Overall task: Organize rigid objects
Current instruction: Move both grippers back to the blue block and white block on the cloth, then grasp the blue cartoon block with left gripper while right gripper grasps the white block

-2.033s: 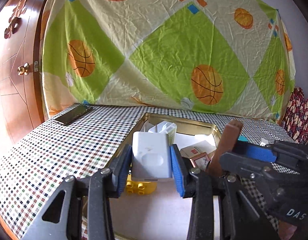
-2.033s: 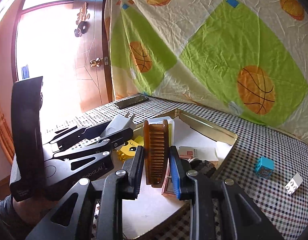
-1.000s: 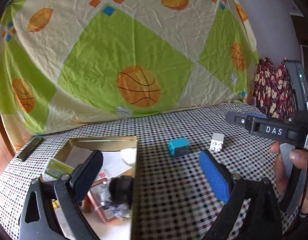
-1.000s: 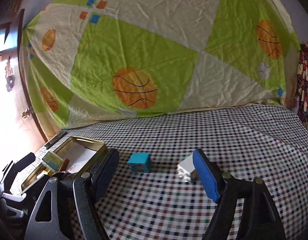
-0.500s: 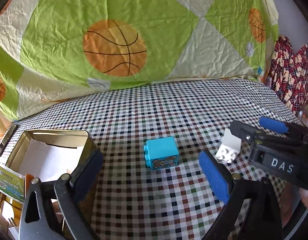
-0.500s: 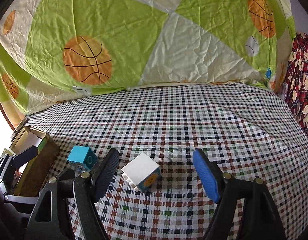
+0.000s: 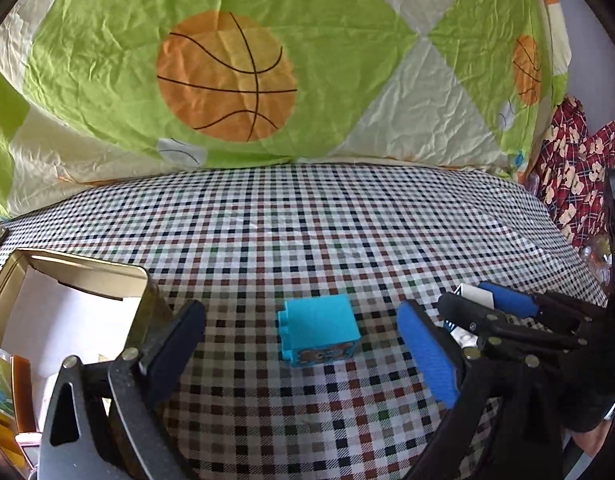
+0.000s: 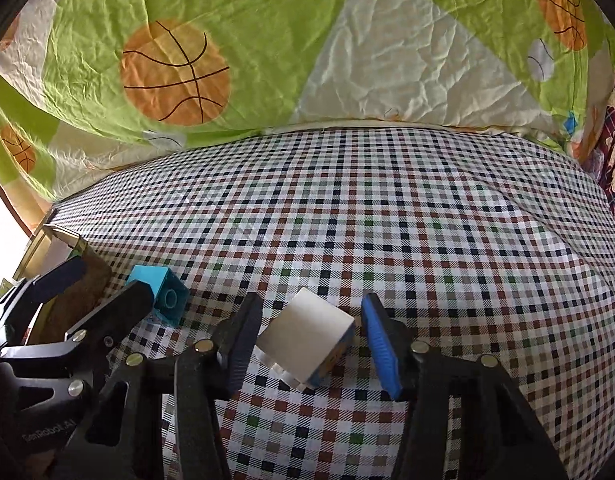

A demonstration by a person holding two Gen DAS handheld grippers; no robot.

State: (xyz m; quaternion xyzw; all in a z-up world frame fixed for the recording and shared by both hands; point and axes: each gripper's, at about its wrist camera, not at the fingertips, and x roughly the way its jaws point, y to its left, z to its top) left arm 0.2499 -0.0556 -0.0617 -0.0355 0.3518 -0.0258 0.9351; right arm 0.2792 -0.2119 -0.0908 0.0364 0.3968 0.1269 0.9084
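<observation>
A blue toy brick (image 7: 319, 330) lies on the checked tablecloth between the wide-open fingers of my left gripper (image 7: 303, 344); no pad touches it. It also shows in the right wrist view (image 8: 163, 292). A white toy brick (image 8: 307, 338) lies tilted between the open fingers of my right gripper (image 8: 307, 344), with small gaps on both sides. In the left wrist view the right gripper (image 7: 491, 308) is at the right and mostly hides the white brick (image 7: 469, 294).
A gold metal tin (image 7: 147, 284) stands at the left with white paper and several items inside; it also shows in the right wrist view (image 8: 39, 240). A basketball-print sheet (image 7: 227, 80) hangs behind the table. Red patterned fabric (image 7: 575, 184) lies at the right.
Both grippers let go of their items at the tin, swung right and moved in over the bricks. The right fingers have narrowed around the white brick.
</observation>
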